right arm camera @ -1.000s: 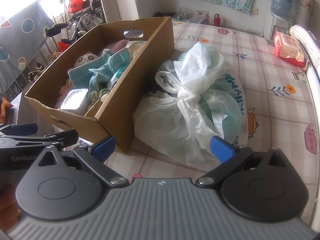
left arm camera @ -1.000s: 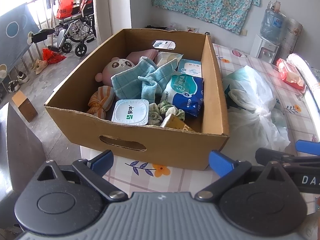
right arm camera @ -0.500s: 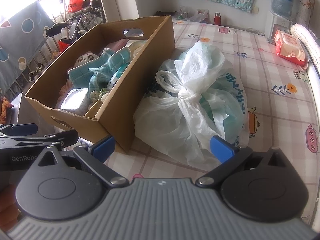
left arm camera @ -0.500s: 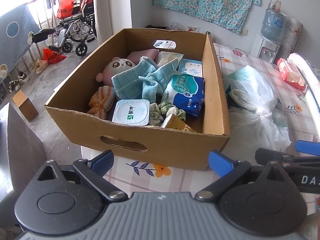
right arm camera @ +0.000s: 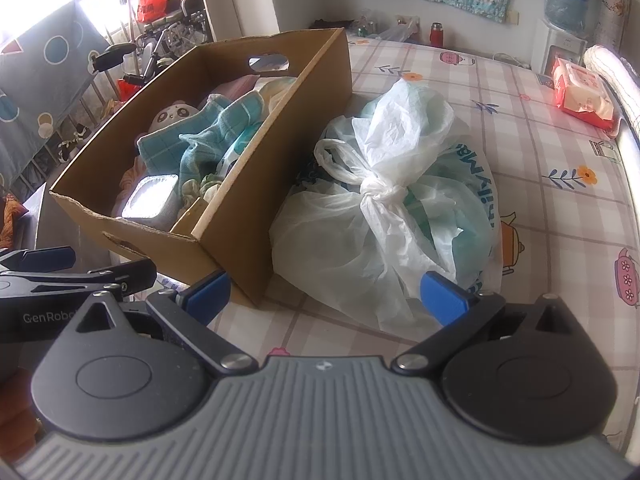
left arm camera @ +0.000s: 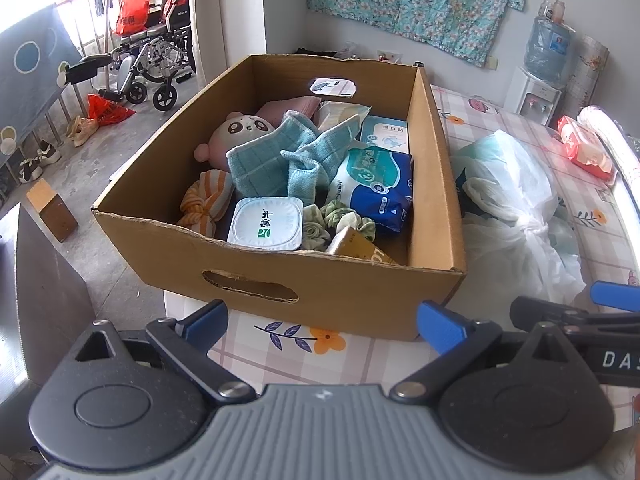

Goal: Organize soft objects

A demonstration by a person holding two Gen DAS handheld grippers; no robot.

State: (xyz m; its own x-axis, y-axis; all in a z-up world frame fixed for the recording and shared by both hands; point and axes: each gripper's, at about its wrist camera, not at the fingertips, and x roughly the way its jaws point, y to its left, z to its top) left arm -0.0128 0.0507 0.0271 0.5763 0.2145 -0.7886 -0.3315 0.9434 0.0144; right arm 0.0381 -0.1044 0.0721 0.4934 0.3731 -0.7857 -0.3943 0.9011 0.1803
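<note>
A cardboard box point(left arm camera: 352, 292) stands on the table, full of soft things: a panda plush point(left arm camera: 240, 130), a blue towel point(left arm camera: 280, 160), a striped orange cloth point(left arm camera: 208, 200), a green scrunchie point(left arm camera: 332, 220), a blue wipes pack point(left arm camera: 376, 184) and a white tub point(left arm camera: 266, 228). The box also shows in the right wrist view point(right arm camera: 248, 240). A knotted white plastic bag point(right arm camera: 392, 216) lies right of the box. My left gripper point(left arm camera: 322, 320) is open and empty before the box's front wall. My right gripper point(right arm camera: 324, 294) is open and empty before the bag.
The table has a checked floral cloth point(right arm camera: 540, 152). A red wipes pack point(right arm camera: 580, 92) lies at its far right by a rolled mat point(right arm camera: 612, 72). A water dispenser point(left arm camera: 544, 60) stands behind. A wheelchair point(left arm camera: 152, 64) and shoes are on the floor to the left.
</note>
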